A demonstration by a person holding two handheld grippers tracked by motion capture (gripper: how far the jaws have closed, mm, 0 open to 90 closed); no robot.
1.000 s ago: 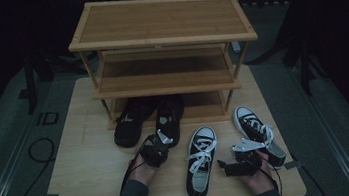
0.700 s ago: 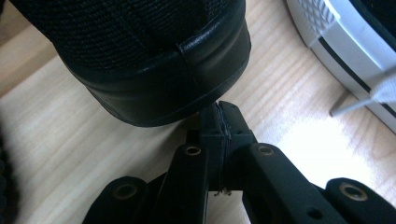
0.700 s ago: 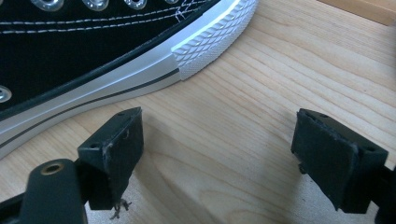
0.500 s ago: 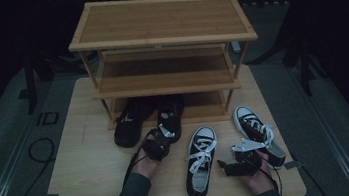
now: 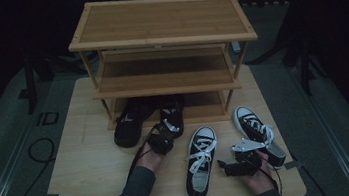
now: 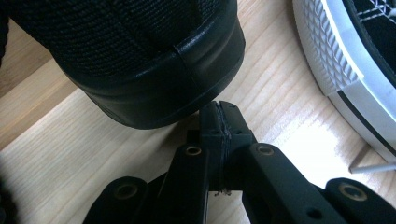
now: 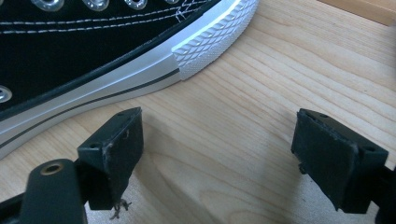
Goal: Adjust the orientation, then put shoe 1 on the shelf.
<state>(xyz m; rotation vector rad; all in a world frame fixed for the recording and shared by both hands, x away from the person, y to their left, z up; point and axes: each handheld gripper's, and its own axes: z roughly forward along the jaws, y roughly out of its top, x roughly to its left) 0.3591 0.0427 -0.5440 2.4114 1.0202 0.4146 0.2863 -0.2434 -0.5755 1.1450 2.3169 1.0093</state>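
In the high view, "ID" [image 5: 47,118] was read on the floor beside the pale wooden counter [image 5: 92,183]. In the left gripper view, the left gripper [image 6: 218,122] was seen clenched against an all-black canvas shoe [image 6: 140,56]. In the right gripper view, the right gripper [image 7: 219,154] was seen released beside a black-and-white laced sneaker [image 7: 93,51].

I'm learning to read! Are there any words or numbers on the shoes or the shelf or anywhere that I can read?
"ID": pale letters on the dark floor mat, left of the wooden table.
No readable words show on the sneakers, the black shoes or the shoe rack; any labels there are too small and dim to read.
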